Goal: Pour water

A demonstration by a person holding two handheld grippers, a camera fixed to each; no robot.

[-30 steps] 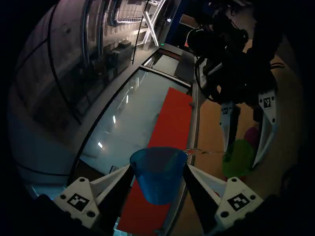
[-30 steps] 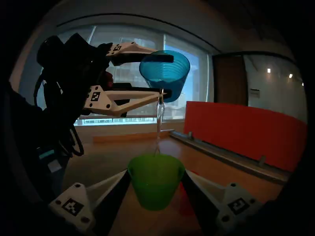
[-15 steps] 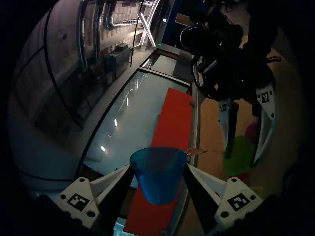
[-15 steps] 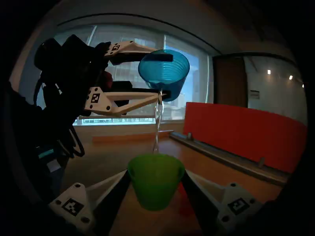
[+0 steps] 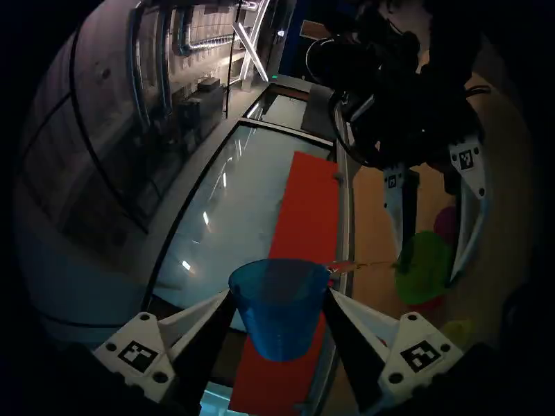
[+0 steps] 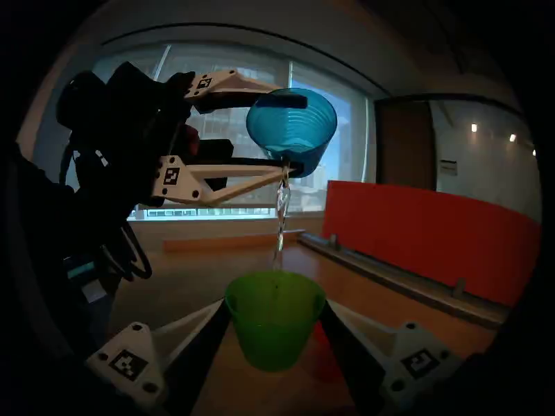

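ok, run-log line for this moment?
phase: pouring | left gripper: shut on tilted blue plastic cup | right gripper: shut on upright green plastic cup | water stream: falling into green cup

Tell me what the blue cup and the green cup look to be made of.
Blue cup: probably thin plastic, translucent and glossy; daylight shines through its ringed wall. Green cup: probably plastic too, duller finish; thin rim, even colour, though the dim light leaves it open.

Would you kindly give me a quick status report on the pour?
Left gripper shut on tipped blue plastic cup. Right gripper shut on upright green plastic cup. Water stream landing in green cup; nothing blocking.
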